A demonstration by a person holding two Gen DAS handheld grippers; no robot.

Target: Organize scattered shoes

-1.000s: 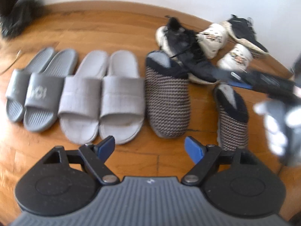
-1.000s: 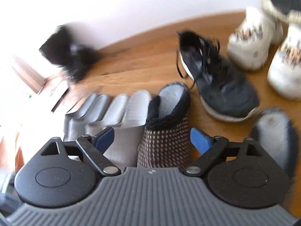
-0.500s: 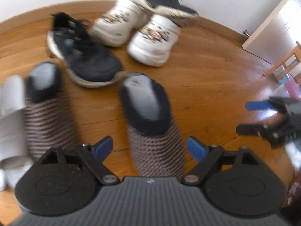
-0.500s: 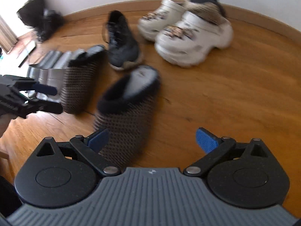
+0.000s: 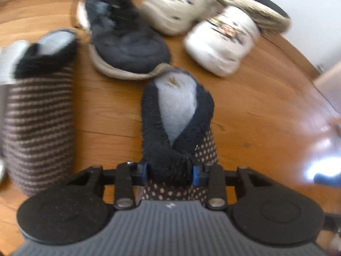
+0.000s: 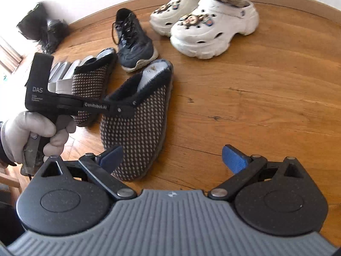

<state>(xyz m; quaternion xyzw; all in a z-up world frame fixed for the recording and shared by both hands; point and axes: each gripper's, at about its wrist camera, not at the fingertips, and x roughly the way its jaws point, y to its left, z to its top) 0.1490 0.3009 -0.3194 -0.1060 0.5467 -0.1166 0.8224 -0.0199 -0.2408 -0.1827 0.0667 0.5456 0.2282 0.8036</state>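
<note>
While left gripper (image 5: 169,171) closing pinches slipper (image 5: 177,115), only right view shows gloved hand (image 6: 27,132)

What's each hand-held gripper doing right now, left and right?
Left hand-held gripper: jaws closing on the fuzzy collar of the knit slipper, pads pressing it.
Right hand-held gripper: open, holding nothing, over the wood floor.

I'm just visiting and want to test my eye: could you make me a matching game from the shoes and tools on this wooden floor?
Things:
1. dotted brown knit slipper with dark fleece collar
2. black lace-up sneaker
3. white chunky clog with charms
4. right hand-held gripper

States:
A. jaws wide, nothing between them
B. fleece collar pinched by the closing left hand-held gripper
C. another shoe's sole rests on it
D. laces loose, untouched

Pairs: 1-B, 2-D, 3-C, 4-A
</note>
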